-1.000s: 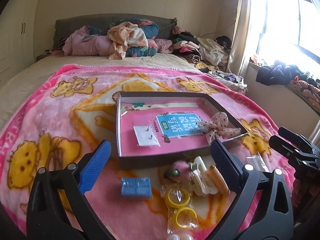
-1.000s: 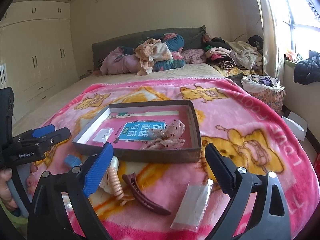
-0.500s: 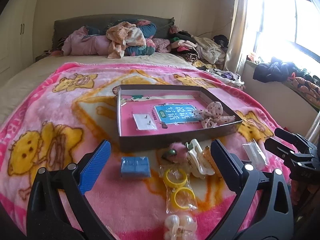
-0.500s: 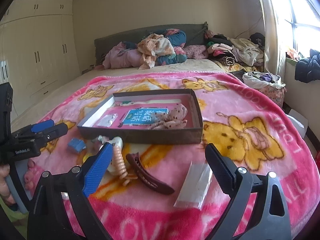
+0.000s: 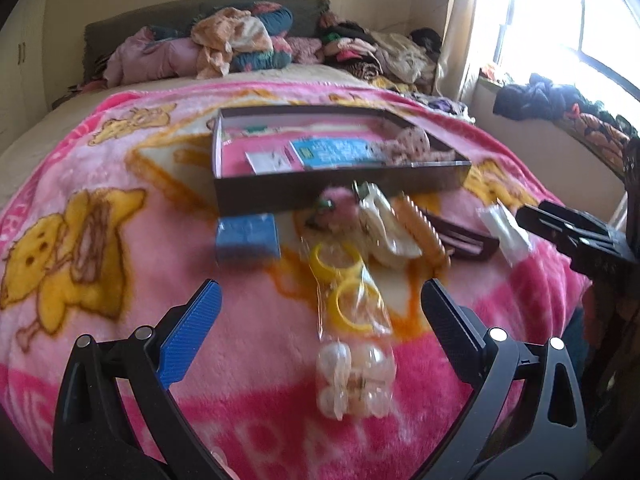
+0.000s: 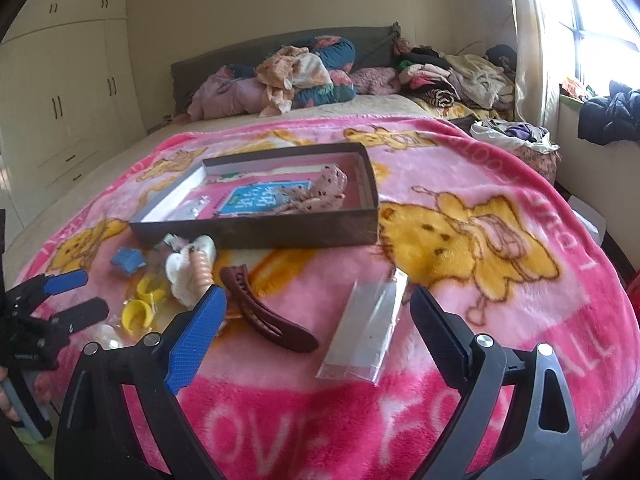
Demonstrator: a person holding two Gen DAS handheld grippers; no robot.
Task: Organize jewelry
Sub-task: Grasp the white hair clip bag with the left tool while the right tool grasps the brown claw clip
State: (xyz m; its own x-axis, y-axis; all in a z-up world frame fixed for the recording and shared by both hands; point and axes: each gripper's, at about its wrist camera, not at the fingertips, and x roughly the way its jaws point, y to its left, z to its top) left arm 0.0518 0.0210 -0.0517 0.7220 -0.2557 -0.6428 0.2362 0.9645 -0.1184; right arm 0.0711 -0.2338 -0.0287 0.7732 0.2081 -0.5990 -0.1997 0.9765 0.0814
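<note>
Sorting has barely begun: your box (image 6: 256, 236) on the blanket (image 6: 460, 320) holds only a bow (image 6: 320, 192), a card (image 6: 264, 198) and a small packet (image 5: 268, 160). Near it, outside, lie the rings (image 5: 344, 280), pearls (image 5: 352, 376), clips (image 6: 268, 316), blue block (image 5: 247, 236) and a clear bag (image 6: 368, 332). Your left gripper (image 5: 320, 320) and right gripper (image 6: 316, 320) both gape wide, empty.

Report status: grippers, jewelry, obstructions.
Left gripper open, empty. Right gripper open, empty. Box holds bow; rings bag, brown clip, clear packet loose on blanket. Nothing blocking.
</note>
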